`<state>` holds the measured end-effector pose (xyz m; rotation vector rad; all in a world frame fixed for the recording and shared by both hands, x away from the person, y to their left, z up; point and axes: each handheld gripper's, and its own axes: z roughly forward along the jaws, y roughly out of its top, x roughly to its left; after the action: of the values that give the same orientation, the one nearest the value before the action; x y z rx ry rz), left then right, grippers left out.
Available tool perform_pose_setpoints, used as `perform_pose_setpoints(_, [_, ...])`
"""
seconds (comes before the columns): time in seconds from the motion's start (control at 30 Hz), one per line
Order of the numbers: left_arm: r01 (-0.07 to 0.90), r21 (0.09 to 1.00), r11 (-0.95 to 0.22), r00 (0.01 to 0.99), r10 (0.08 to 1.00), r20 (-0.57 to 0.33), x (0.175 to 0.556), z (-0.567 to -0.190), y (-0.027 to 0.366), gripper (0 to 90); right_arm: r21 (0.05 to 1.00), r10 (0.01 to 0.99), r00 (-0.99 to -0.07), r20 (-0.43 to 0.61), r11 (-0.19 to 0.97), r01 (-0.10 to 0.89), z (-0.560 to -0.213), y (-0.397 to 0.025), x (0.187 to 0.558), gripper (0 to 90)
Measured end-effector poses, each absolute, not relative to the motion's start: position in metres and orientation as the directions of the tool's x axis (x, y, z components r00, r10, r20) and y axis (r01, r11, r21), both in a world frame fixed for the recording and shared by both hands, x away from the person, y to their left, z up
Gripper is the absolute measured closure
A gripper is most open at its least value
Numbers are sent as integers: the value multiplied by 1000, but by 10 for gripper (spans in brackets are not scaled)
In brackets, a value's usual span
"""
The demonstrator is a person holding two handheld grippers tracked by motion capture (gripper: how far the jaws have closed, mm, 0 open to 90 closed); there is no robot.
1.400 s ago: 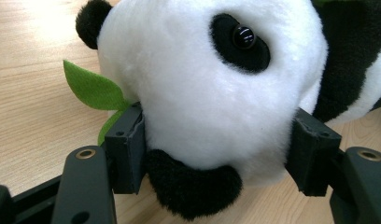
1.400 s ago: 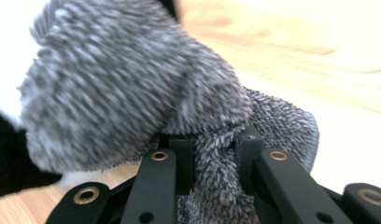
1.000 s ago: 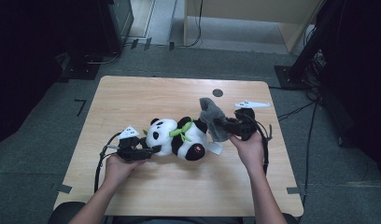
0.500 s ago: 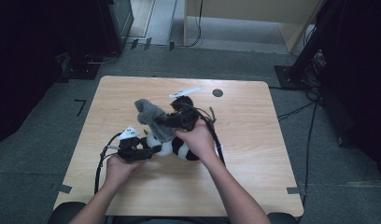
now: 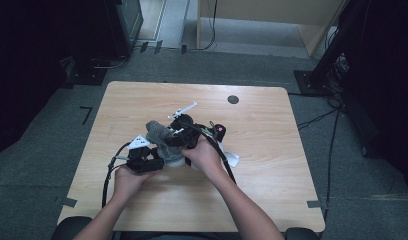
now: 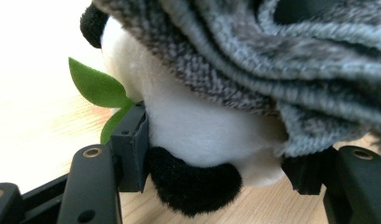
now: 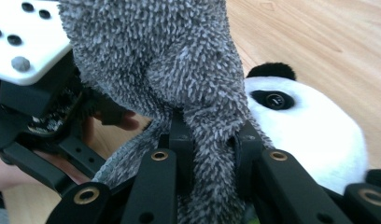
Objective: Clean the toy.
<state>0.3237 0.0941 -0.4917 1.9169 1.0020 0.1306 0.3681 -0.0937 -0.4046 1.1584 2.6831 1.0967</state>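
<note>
Where the fuzzy grey sock [image 7: 179, 93] drapes the plush panda [image 6: 198, 130], right tongs [image 7: 212, 140] pinch the sock; left tongs [image 6: 216, 154] clamp the panda's round white body.

Evenly lit wooden table [image 5: 272, 165] under soft overhead light, surroundings dim and dark. Slightly soft, low-detail high view. Overexposed, washed-out tabletop at upper left of left gripper view; blurred close-up gray fabric [image 6: 291, 51].
</note>
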Motion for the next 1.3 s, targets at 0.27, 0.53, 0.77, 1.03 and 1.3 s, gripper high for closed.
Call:
perform_pose_setpoints(0.27, [597, 772, -220, 657, 687, -312, 326, -492, 95, 366, 621, 652, -725, 222, 479, 621, -398, -112, 372, 757])
perform_pose_setpoints(0.53, [598, 770, -220, 657, 685, -314, 326, -492, 95, 365, 614, 711, -677, 187, 453, 646, -393, -143, 379, 756])
perform_pose_setpoints(0.77, [584, 781, -221, 670, 674, -310, 325, -492, 94, 359, 618, 743, -633, 216, 398, 678, -389, -163, 383, 758])
perform_pose_setpoints(1.03, [564, 794, -227, 679, 674, -291, 324, -494, 93, 350, 681, 663, -676, 320, 335, 651, -360, -140, 370, 761])
perform_pose_setpoints(1.3, [566, 795, -218, 678, 671, -299, 324, -493, 93, 344, 645, 604, -712, 359, 391, 657, -376, -100, 364, 758])
